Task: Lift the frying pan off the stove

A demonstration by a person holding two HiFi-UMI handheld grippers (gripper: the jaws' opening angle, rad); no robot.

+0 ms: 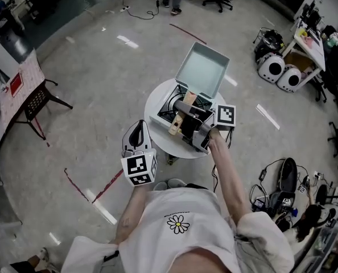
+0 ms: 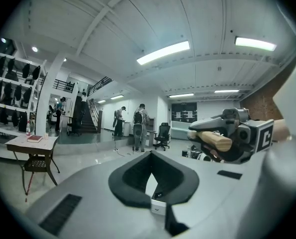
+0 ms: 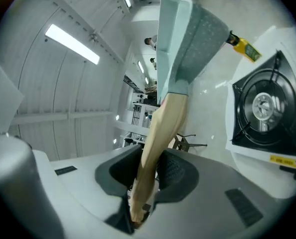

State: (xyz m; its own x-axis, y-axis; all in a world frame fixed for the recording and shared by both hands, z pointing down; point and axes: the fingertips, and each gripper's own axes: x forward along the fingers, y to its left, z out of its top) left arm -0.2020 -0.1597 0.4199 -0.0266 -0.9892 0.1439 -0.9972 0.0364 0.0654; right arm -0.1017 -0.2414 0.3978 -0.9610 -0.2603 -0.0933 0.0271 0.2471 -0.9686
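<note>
The right tongs (image 3: 147,180) were clamped on the wooden handle (image 3: 164,128), which carried the frying pan (image 3: 190,39) tilted and clear of the stove (image 3: 265,108) on the worktop (image 1: 154,99). The left tongs (image 2: 150,179) were together and empty, hanging aside, judged unneeded for this lift.

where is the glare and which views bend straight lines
Left gripper view: heavy fisheye, ceiling ribs bowed, black corners, ceiling lights blown out. Right gripper view: same bowing; the frying pan looms large, its handle slightly soft near the jaws. Head view: milder curving, bright streaks of glare on the floor, otherwise evenly lit.
</note>
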